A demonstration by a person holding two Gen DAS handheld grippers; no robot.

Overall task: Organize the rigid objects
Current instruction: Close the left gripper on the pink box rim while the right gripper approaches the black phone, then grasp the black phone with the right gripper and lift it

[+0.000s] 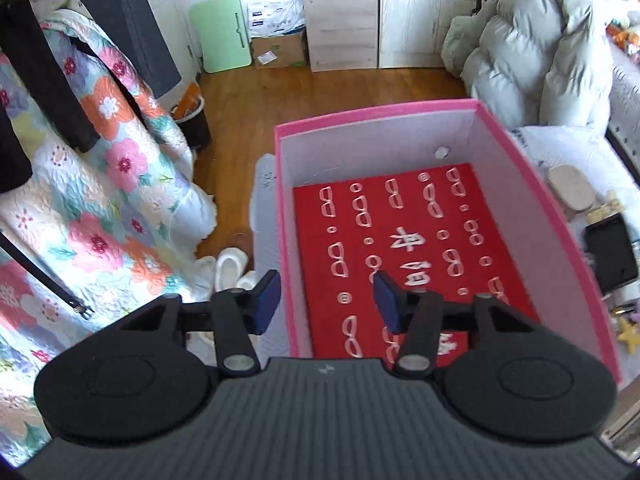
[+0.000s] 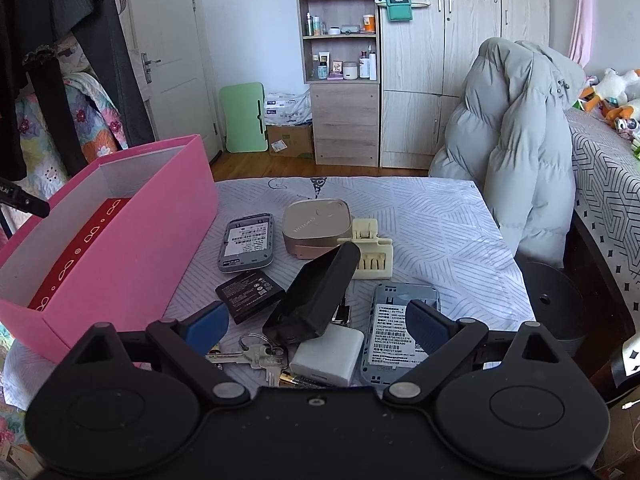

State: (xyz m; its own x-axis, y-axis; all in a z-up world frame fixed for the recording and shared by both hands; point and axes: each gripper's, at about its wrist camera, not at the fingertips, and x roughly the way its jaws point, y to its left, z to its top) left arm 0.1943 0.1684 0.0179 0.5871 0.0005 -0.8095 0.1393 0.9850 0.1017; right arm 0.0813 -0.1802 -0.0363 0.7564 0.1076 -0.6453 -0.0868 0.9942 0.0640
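A pink box (image 1: 548, 200) with a red patterned floor stands open on the table; in the right wrist view it (image 2: 132, 248) is at the left. My left gripper (image 1: 328, 300) is open and empty above the box's near left wall. My right gripper (image 2: 320, 330) is open and empty, low over a pile: a black case (image 2: 316, 300), a white charger (image 2: 328, 360), keys (image 2: 256, 354), a black battery (image 2: 250, 294), two grey routers (image 2: 246, 246) (image 2: 396, 332), a beige speaker (image 2: 316, 226) and a cream plastic part (image 2: 370, 250).
The table wears a white patterned cloth (image 2: 440, 232). A grey puffer jacket (image 2: 516, 152) hangs over a chair at the right. A floral quilt (image 1: 80, 220) hangs at the left, with slippers (image 1: 230, 268) on the wooden floor. Shelves and wardrobe stand behind.
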